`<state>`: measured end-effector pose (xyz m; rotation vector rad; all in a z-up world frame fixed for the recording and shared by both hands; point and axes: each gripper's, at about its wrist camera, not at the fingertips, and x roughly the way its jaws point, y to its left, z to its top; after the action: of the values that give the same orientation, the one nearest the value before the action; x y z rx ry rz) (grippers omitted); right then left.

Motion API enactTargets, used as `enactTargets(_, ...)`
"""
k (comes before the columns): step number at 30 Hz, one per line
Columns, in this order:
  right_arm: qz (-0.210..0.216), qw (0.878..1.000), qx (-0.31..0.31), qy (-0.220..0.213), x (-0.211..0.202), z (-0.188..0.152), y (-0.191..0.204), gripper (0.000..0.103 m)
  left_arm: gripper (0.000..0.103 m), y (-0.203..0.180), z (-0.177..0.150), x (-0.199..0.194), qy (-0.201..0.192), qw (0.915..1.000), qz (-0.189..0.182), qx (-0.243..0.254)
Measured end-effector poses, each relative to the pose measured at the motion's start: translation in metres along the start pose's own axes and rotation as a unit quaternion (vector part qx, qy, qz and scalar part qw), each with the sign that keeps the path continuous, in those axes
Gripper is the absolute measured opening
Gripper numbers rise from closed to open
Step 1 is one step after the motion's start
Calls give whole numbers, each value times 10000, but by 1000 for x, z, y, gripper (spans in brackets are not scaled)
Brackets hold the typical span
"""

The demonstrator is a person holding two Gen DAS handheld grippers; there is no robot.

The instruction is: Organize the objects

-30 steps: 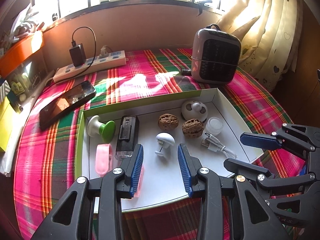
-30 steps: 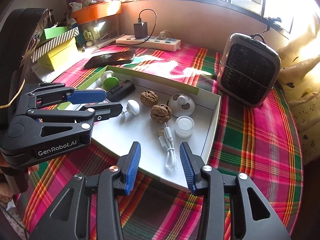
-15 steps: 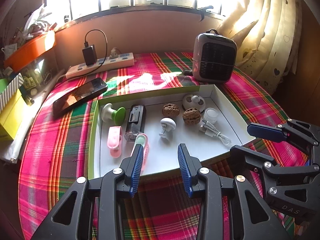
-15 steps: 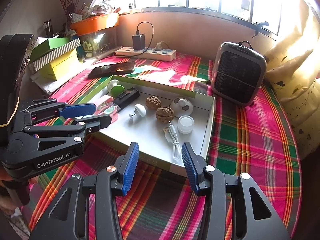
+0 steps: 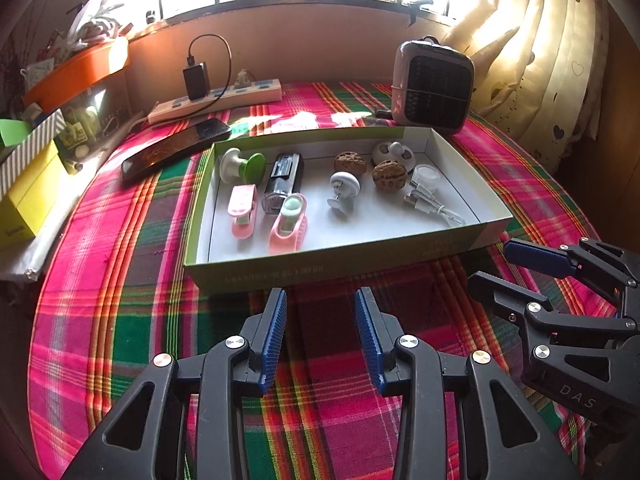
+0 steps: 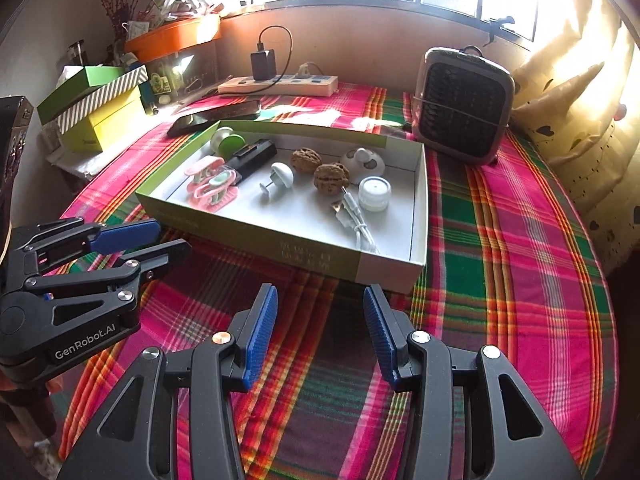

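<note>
While both claws are held above the plaid worktop (image 5: 120,320), a shallow white box (image 5: 340,264) with green outer walls is seen in front of them, and all the small things are kept inside it. At its left end a white and green knob (image 5: 244,164), a black device (image 5: 282,182) and two pink clips (image 5: 266,216) are laid close together; one clip touches the foot of the black device. In the middle a white mushroom-shaped hook (image 5: 343,188) is lying on its side, with two walnuts (image 5: 372,169) behind it. At the right end a round white gadget (image 5: 394,153), a small translucent cap (image 5: 426,176) and a coiled white cable (image 5: 434,208) are placed, the cable reaching toward the near wall. The left claw (image 5: 320,320) is open and empty, just before the near wall of the box; the right claw (image 6: 318,322) is also open and empty, near the right front corner. Compared with one second ago, both claws have been drawn back out of the box, and a second pink clip, hidden then behind the left claw, is now seen lying beside the first. Behind the box a phone (image 5: 176,148), a power strip (image 5: 216,98) and a small heater (image 5: 432,86) are standing on the worktop.
</note>
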<state>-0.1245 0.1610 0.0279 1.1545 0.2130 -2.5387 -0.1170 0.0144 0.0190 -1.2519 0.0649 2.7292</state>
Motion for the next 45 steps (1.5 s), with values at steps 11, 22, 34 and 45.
enactTargets(11, -181, 9995, 124, 244, 9, -19, 3, 57, 34, 6, -21, 5, 196, 9994, 214, -171)
enactTargets(22, -414, 9979, 418, 266, 5, -23, -2, 65, 41, 5, -27, 3, 99, 9987, 381, -333)
enactTargets(34, -523, 9965, 566, 324, 7, -24, -8, 78, 46, 5, -26, 4, 106, 9985, 401, -349)
enactTargets(45, -524, 9964, 568, 334, 8, -24, -9, 80, 49, 4, -27, 4, 109, 9984, 396, -383)
